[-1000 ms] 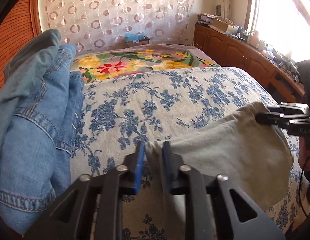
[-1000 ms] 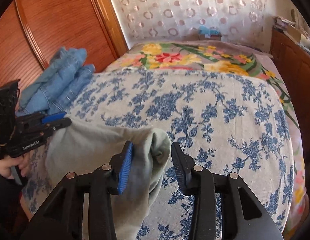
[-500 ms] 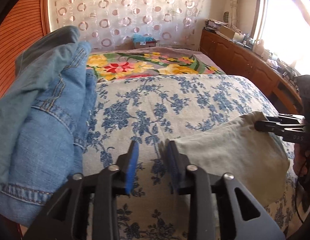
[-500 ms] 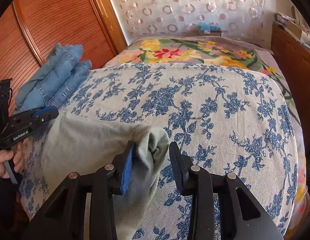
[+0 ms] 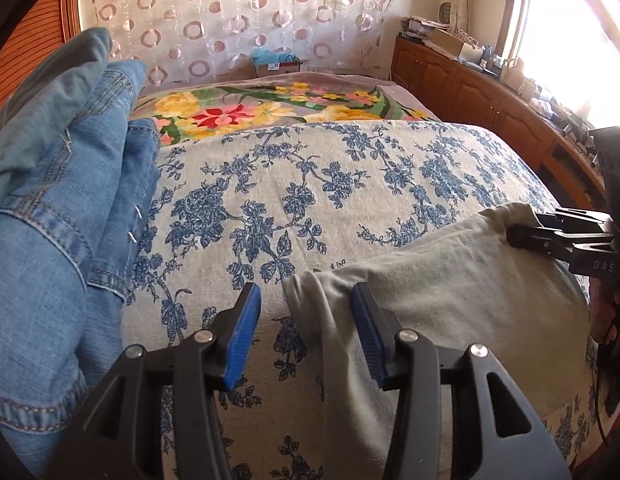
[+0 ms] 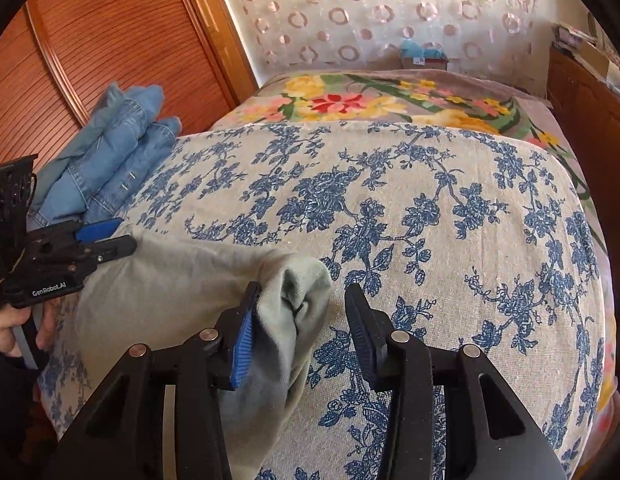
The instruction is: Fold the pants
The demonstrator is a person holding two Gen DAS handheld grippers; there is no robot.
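Grey-green pants (image 5: 450,304) on bedspread (image 5: 330,184), jaws apart

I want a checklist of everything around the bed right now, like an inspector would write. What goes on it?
Surface: bed with a blue-flowered cover; a bright floral blanket beyond it.
Job's things: grey-green pants lying folded at the near edge.
Clutter: jeans piled on the left side of the bed.
Grippers: left gripper open, one corner of the pants between its fingers; right gripper open, the other corner bunched against its left finger.
Cables: a thin dark cord hangs by the right hand.
Surroundings: curtain with rings, wooden cabinets under a sunny window, wooden door, a small box behind the bed.
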